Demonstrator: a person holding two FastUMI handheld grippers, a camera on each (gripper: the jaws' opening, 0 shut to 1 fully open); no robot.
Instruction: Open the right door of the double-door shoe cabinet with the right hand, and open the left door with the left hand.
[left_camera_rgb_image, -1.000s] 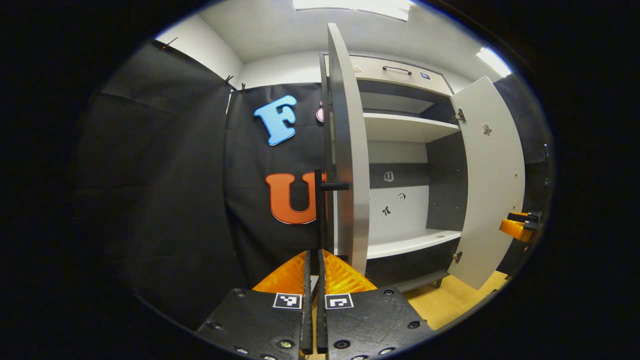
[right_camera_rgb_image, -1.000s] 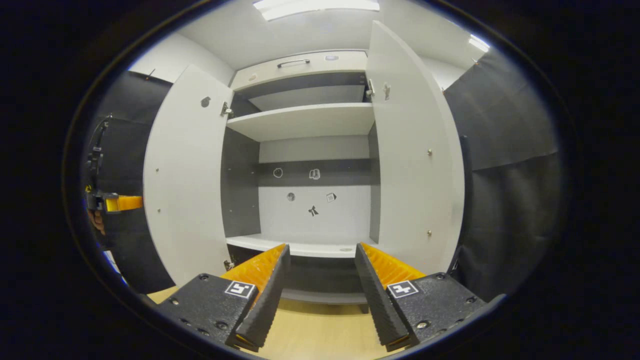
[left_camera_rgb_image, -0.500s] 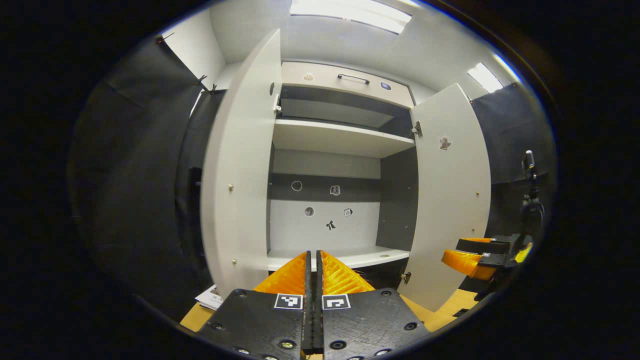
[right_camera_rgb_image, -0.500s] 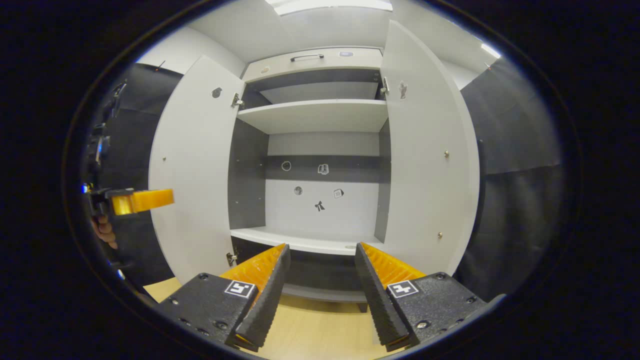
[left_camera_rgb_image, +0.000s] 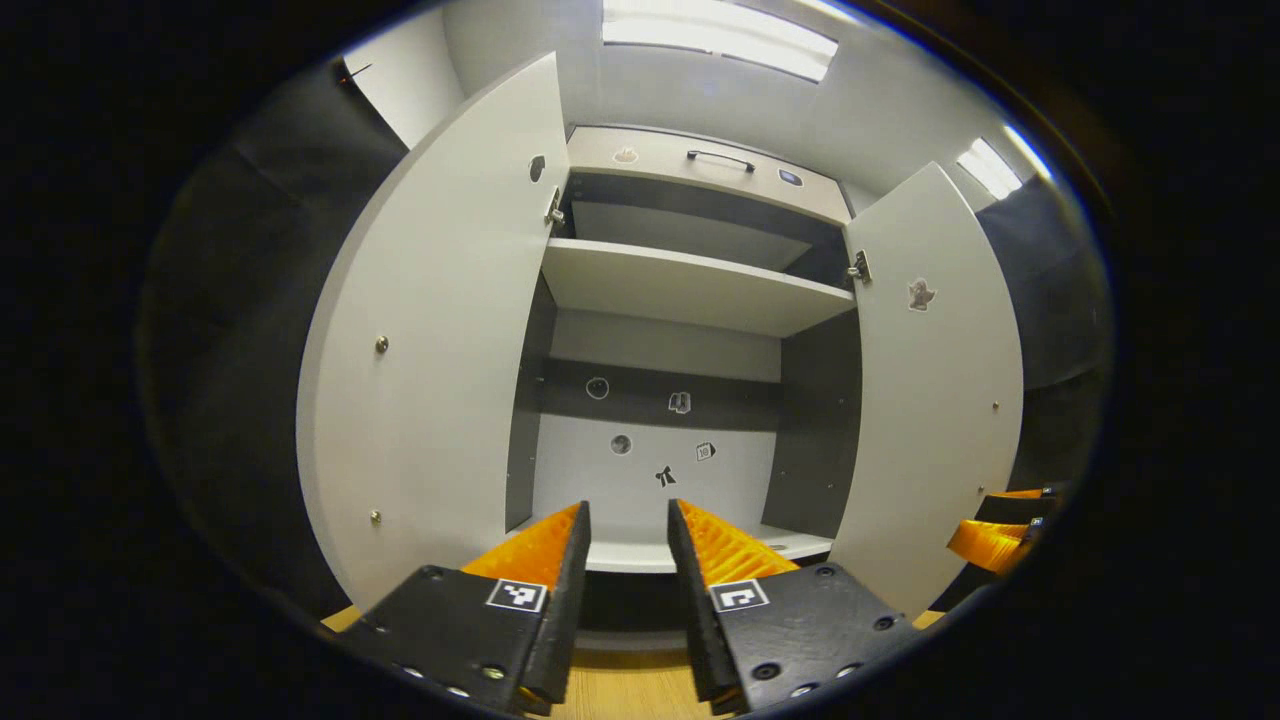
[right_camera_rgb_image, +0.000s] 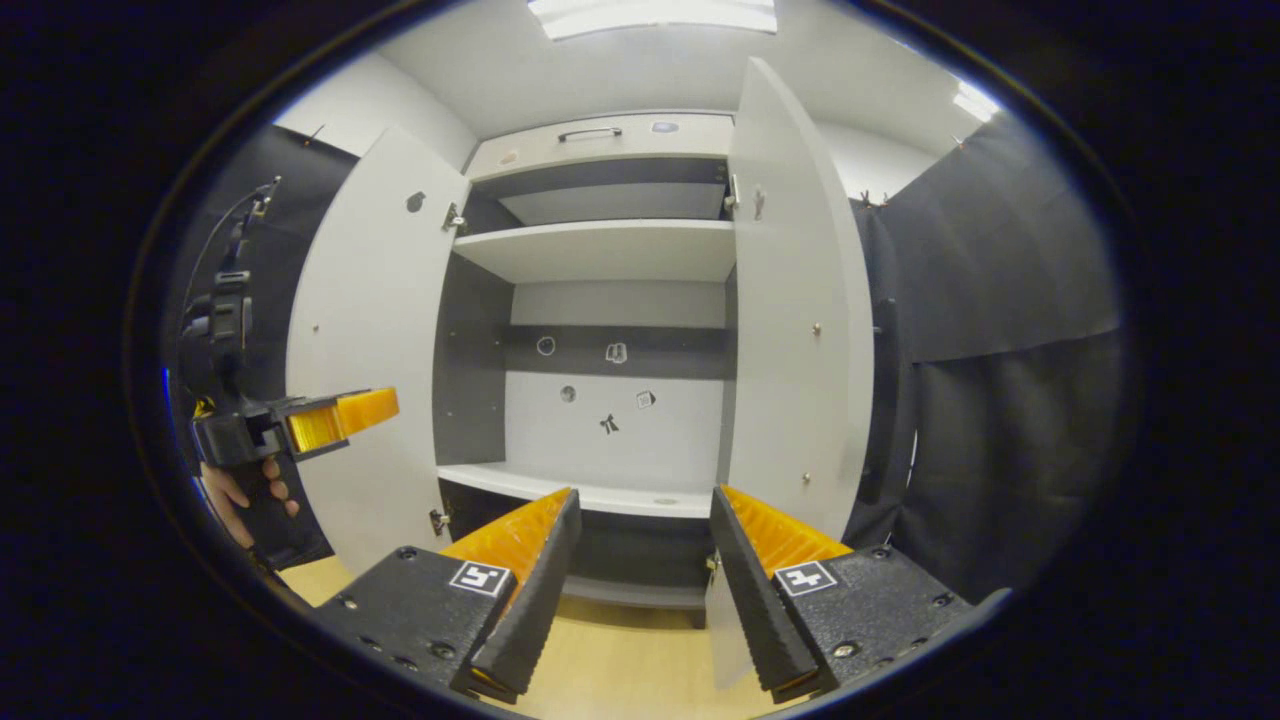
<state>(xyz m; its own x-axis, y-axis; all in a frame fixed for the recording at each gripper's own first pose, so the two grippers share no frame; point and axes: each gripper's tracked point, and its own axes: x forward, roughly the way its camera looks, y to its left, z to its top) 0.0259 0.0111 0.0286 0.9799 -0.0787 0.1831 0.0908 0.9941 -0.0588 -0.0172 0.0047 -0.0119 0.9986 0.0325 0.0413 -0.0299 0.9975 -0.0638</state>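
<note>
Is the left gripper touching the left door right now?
Apart. In the left gripper view the left gripper is open with nothing between its fingers, and the left door stands swung wide off to the side, a plain gap between them.

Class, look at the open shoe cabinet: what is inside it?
Inside the shoe cabinet: bare shelves, an upper shelf and a lower shelf, with small stickers on the back panel. No shoes visible. Below the lower shelf it is too dark to tell.
</note>
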